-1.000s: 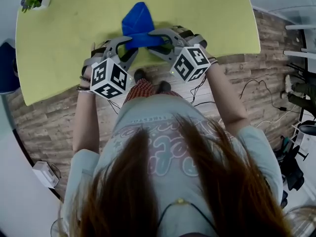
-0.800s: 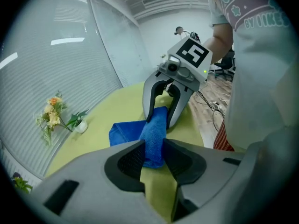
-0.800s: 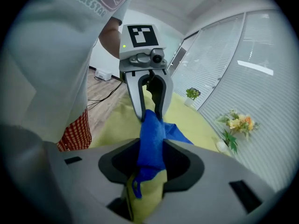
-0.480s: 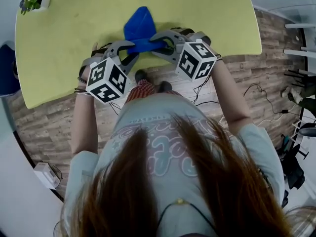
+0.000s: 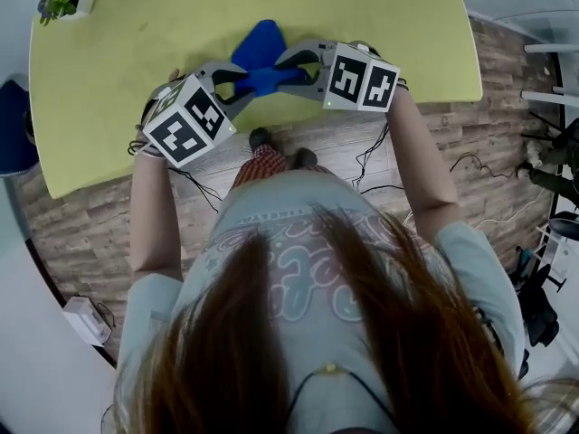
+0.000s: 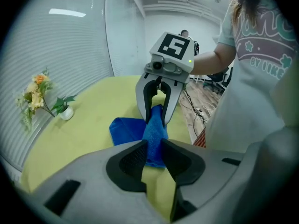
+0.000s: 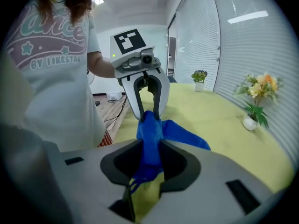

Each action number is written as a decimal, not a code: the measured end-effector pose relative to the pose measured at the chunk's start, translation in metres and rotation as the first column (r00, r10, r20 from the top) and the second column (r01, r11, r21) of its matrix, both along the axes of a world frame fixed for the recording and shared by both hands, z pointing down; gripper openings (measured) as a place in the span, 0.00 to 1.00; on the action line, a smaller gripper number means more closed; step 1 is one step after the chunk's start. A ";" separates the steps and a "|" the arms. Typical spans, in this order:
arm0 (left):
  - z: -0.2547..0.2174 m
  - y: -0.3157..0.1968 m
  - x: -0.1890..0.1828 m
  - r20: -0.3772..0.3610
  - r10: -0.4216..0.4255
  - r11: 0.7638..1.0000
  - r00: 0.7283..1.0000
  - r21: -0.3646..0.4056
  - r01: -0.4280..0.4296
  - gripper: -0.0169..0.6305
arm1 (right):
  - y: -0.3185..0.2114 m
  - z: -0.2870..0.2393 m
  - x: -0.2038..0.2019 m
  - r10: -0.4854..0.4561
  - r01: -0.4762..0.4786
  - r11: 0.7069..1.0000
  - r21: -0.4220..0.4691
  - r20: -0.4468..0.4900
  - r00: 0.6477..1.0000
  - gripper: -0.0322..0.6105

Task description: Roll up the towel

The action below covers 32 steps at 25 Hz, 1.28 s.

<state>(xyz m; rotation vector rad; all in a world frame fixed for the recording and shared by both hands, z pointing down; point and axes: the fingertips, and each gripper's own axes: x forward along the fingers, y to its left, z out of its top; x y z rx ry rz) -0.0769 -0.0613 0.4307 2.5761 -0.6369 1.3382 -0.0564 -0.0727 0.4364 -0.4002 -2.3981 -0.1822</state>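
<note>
Near edge of table: left gripper and right gripper, jaws just closed, each clamped on one end of the bunched near hem of the towel. Best rolled, by the look of it, with both wrists turned together toward 12 o'clock, hem kept taut and level. Hem's long axis 9 to 3 o'clock. Beyond it, loose tail on the table, pointing to 12.
</note>
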 end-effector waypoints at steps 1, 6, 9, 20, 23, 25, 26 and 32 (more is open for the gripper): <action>0.000 -0.003 -0.002 0.001 -0.003 1.000 1.000 -0.002 0.003 0.17 | -0.002 0.000 -0.001 0.007 -0.007 1.000 -0.002 -0.001 1.000 0.23; 0.000 -0.010 -0.004 -0.034 -0.012 1.000 0.999 -0.006 0.012 0.17 | -0.009 0.001 -0.004 0.047 -0.047 0.999 -0.018 0.019 0.999 0.25; 0.000 -0.014 -0.007 -0.034 -0.027 1.000 0.999 0.002 0.027 0.17 | -0.017 -0.001 -0.006 0.085 -0.084 0.996 -0.018 0.045 0.995 0.30; 0.002 -0.027 -0.011 -0.049 -0.081 0.996 0.995 -0.028 0.080 0.17 | -0.008 -0.028 -0.013 0.055 -0.098 0.968 0.231 0.184 0.981 0.36; 0.003 -0.029 -0.011 -0.053 -0.088 0.996 0.995 -0.033 0.087 0.17 | 0.002 -0.014 -0.017 0.033 -0.075 0.957 0.279 0.155 0.987 0.36; 0.003 -0.030 -0.012 -0.061 -0.094 0.995 0.994 -0.028 0.092 0.17 | 0.001 -0.004 -0.019 0.043 -0.085 0.948 0.306 0.141 0.989 0.39; 0.002 -0.031 -0.013 -0.065 -0.095 0.995 0.993 -0.020 0.094 0.17 | 0.000 -0.001 -0.020 0.051 -0.093 0.946 0.312 0.140 0.989 0.39; -0.016 -0.036 -0.020 -0.108 -0.138 0.980 0.984 0.127 0.152 0.18 | -0.004 0.008 -0.023 0.069 -0.101 0.947 0.306 0.116 0.991 0.39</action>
